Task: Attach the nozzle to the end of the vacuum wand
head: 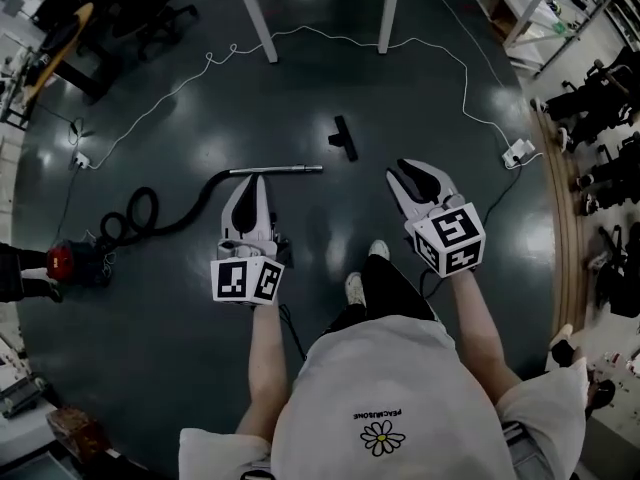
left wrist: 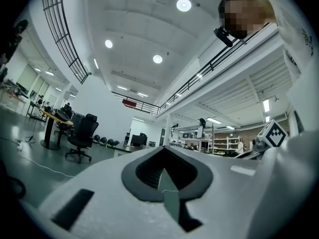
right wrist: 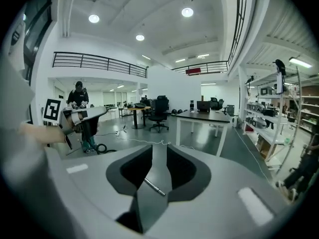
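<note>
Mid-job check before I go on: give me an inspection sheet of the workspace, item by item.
Surface: dark, glossy floor.
Job's things: vacuum wand lies flat, its hose trailing left; nozzle lies apart from the wand's end, not attached.
Clutter: red unit at the hose's far end, likely the vacuum body.
Grippers: left gripper shut, empty; right gripper jaws apart, nothing held; both above the floor.
Cables: white cable snakes across the floor beyond the nozzle to a power strip.
Surroundings: white table ahead; black chairs at right.
</note>
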